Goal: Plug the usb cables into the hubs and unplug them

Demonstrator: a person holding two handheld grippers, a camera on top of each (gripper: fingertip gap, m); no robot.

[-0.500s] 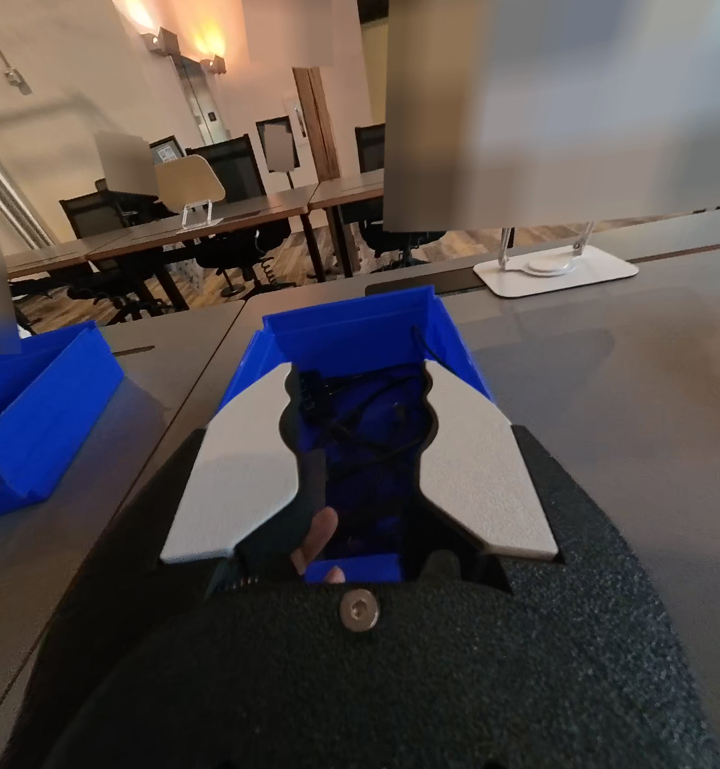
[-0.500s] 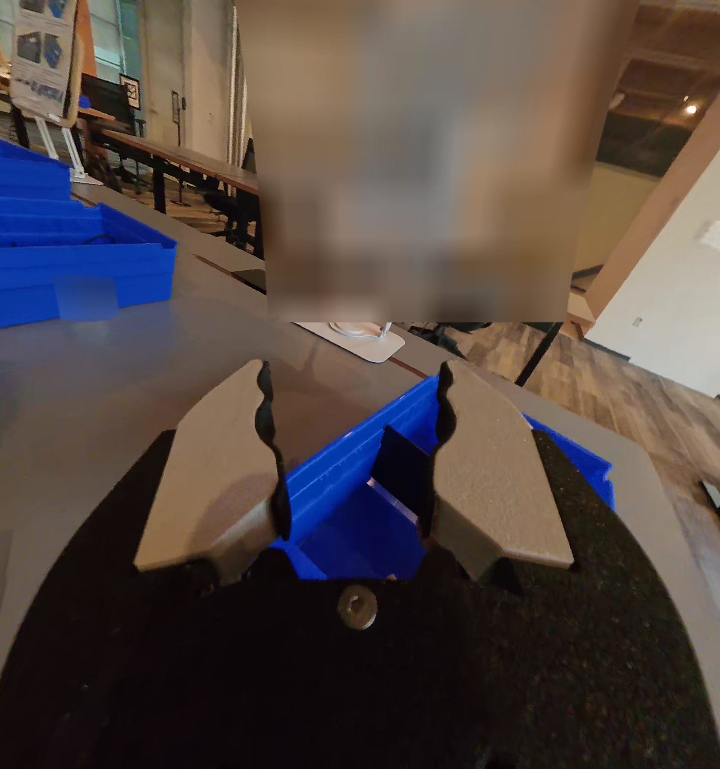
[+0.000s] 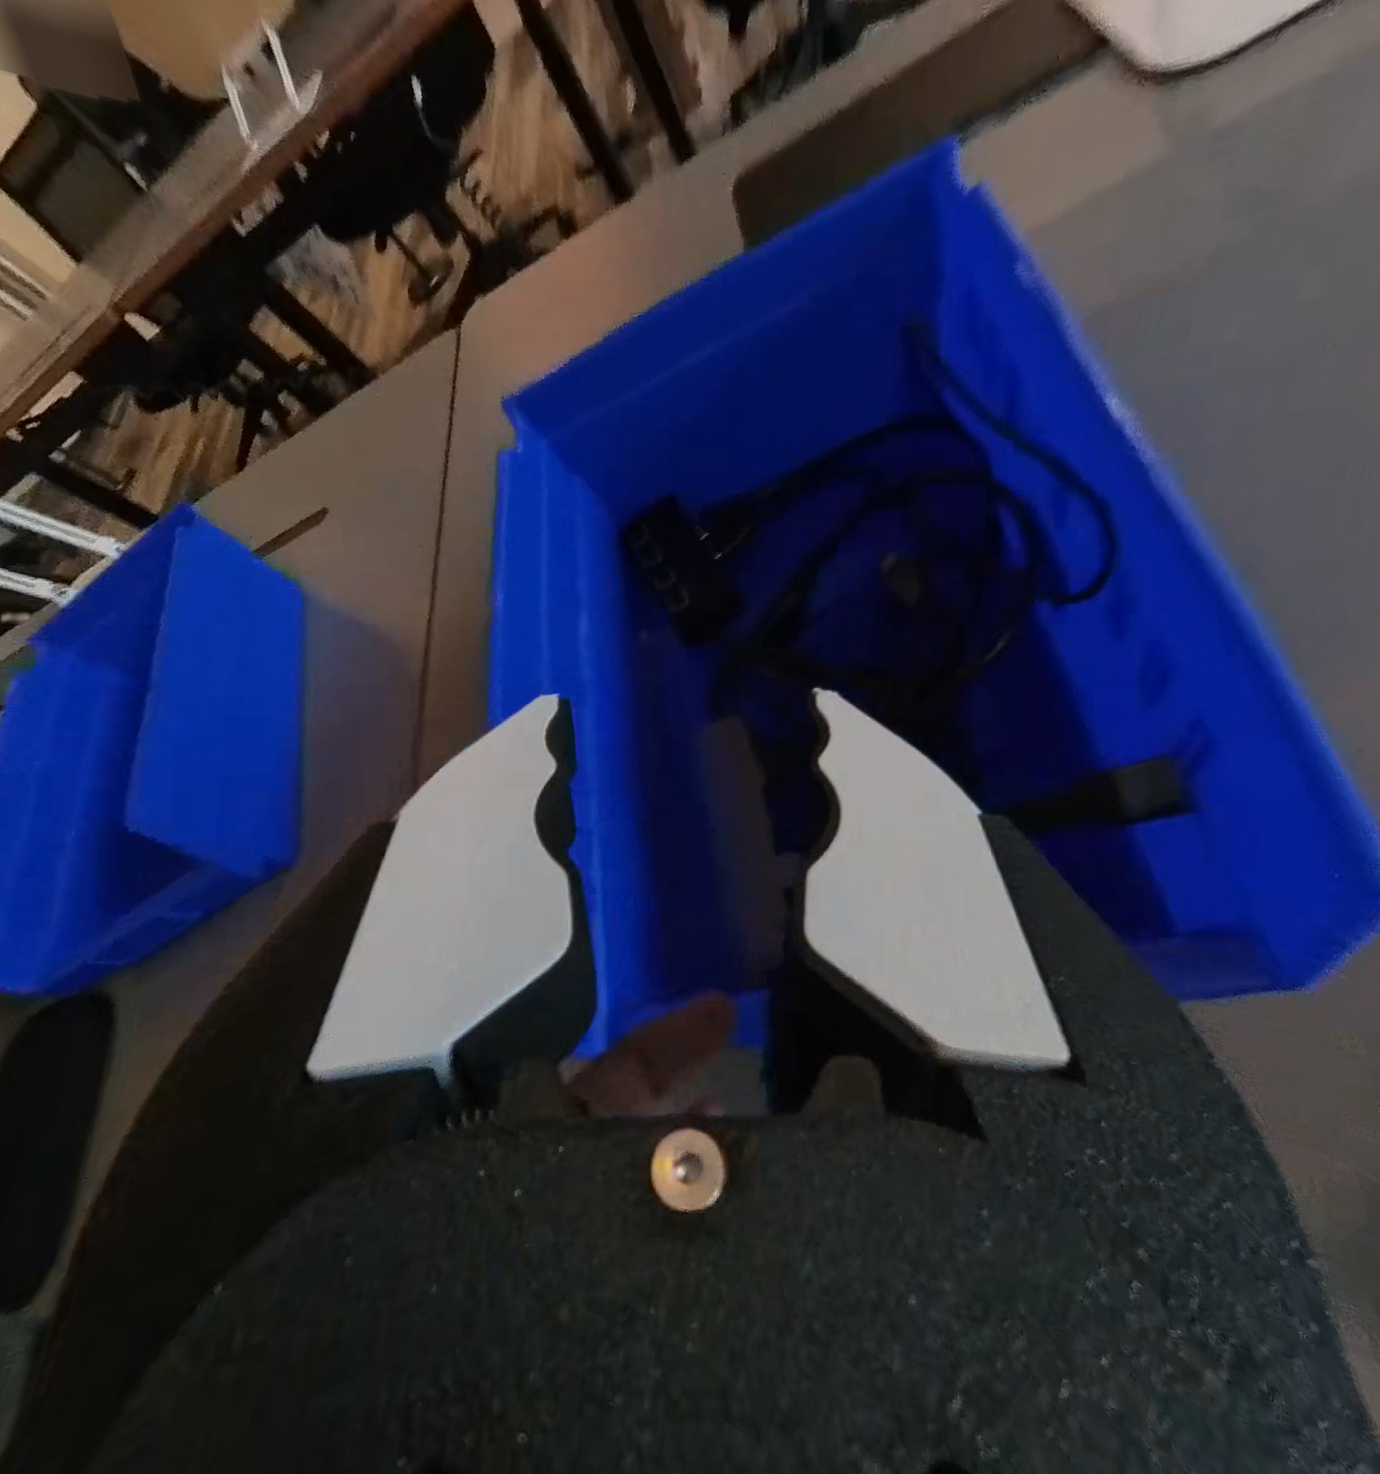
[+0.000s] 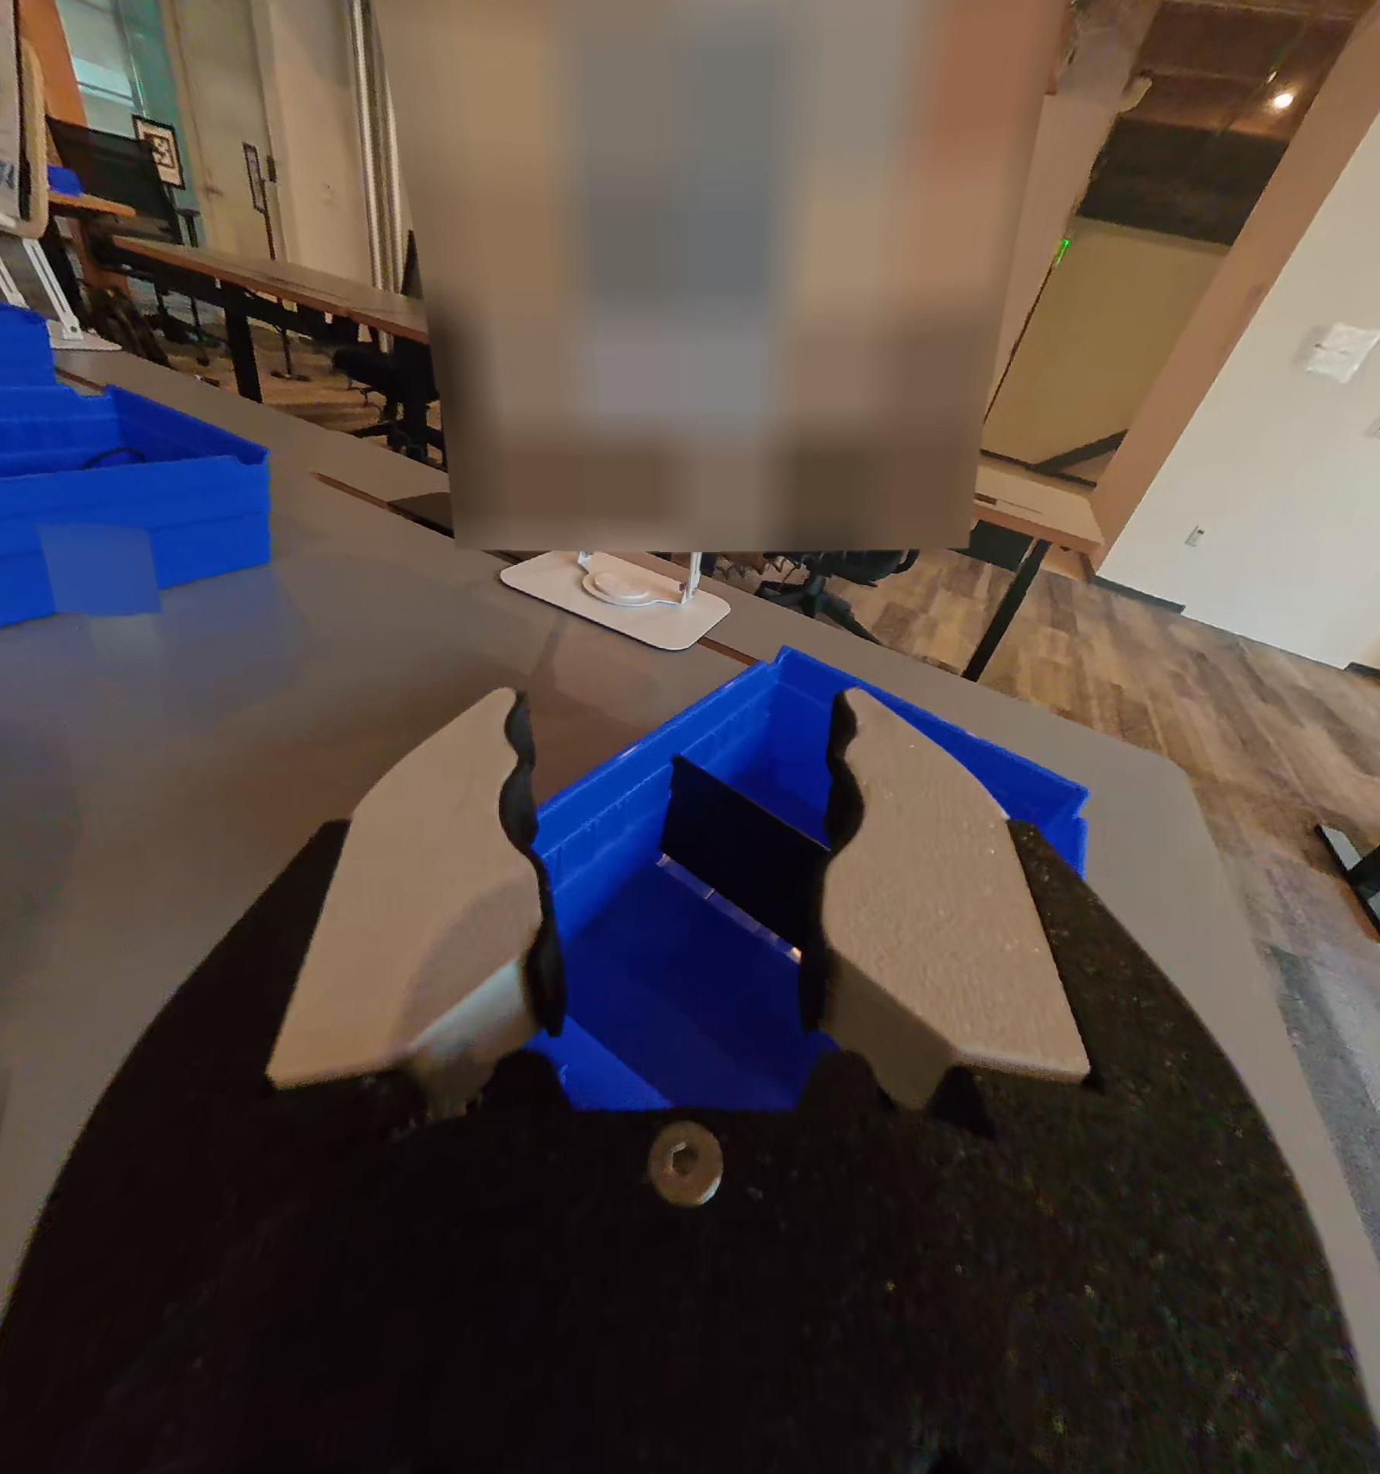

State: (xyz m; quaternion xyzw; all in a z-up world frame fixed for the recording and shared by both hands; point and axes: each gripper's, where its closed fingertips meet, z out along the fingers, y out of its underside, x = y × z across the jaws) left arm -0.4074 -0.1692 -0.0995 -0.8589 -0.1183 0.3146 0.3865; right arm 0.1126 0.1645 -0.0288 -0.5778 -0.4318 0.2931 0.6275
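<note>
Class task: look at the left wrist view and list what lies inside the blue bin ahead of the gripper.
Inside the blue bin lie a black USB hub, tangled black cables and a black plug. The left gripper covers the bin's near end.

grey table [image 4: 192, 718], white stand base [image 4: 623, 606], office chairs [image 4: 846, 574]

- Two grippers: left gripper [image 3: 691, 722], right gripper [image 4: 679, 722].
- Three blue bins: cable bin [image 3: 751, 335], left-side bin [image 3: 136, 718], divided bin [image 4: 719, 718].
- One black hub [image 3: 675, 570].
- One white stand base [image 4: 631, 610].
</note>
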